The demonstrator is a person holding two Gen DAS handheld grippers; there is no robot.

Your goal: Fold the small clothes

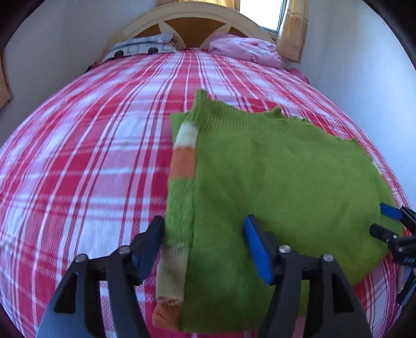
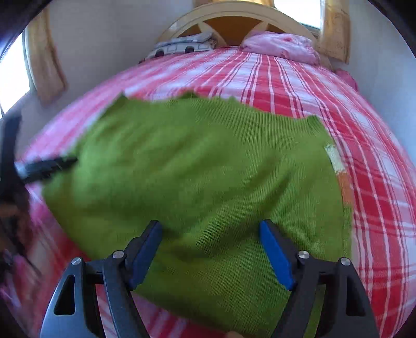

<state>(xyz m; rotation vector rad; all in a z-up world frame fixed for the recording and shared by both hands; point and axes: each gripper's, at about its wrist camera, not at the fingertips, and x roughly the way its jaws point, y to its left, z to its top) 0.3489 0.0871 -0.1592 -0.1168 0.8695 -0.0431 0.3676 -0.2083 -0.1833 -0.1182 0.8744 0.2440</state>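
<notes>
I see a green knit sweater (image 1: pixel 273 176) lying flat on the bed, its orange-and-white striped sleeve (image 1: pixel 182 166) folded in along one edge

Bed w/ red-white plaid sheet (image 1: pixel 91 161). Cream arched headboard (image 1: pixel 187 15) at far end, against white wall (image 1: pixel 65 39). Grey patterned pillow (image 1: pixel 143 46) far left, pink bedding (image 1: pixel 244 50) far right. Yellow curtain (image 1: pixel 292 31) beside window (image 1: pixel 260 13).
</notes>
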